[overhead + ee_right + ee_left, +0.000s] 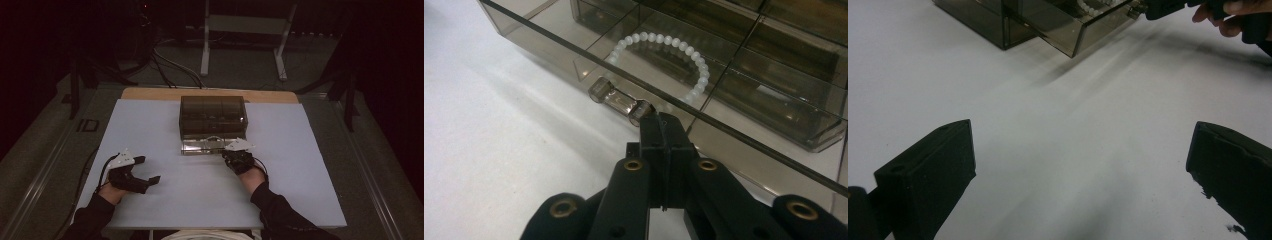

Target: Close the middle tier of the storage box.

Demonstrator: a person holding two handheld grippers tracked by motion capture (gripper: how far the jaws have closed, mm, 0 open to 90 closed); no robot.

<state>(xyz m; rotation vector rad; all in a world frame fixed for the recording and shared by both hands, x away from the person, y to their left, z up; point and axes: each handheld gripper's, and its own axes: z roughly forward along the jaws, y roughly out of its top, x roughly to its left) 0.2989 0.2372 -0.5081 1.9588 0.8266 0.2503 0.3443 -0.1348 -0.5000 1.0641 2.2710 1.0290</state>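
In the high view, a smoked transparent plastic drawer box [213, 116] sits at the far middle of the white table top [150, 125], its back close to the strip of bare wood along the far edge. Its long axis runs left to right, and its clear drawer [205, 145] stands pulled out toward the person. Wide bare surface lies to the left and right of the box and across the whole near half of the table. The right gripper [234, 151] is at the drawer's near right corner, held in a dark-gloved hand. The left gripper [146, 170] rests well apart on the near left, its jaws spread and pointing right, with open table all around it.

In the left gripper view, its two black jaws stand far apart with nothing between them, over bare white surface. The box and the open drawer show at the far top, with the right gripper at the drawer's front.

In the right gripper view, the black jaws are pressed together, their tips touching the right end of the small clear bar handle [620, 101] on the drawer front; whether anything is pinched cannot be told. The handle lies along the drawer's front wall. Just behind that wall, a white beaded bracelet [666, 62] lies flat as a ring in one compartment.
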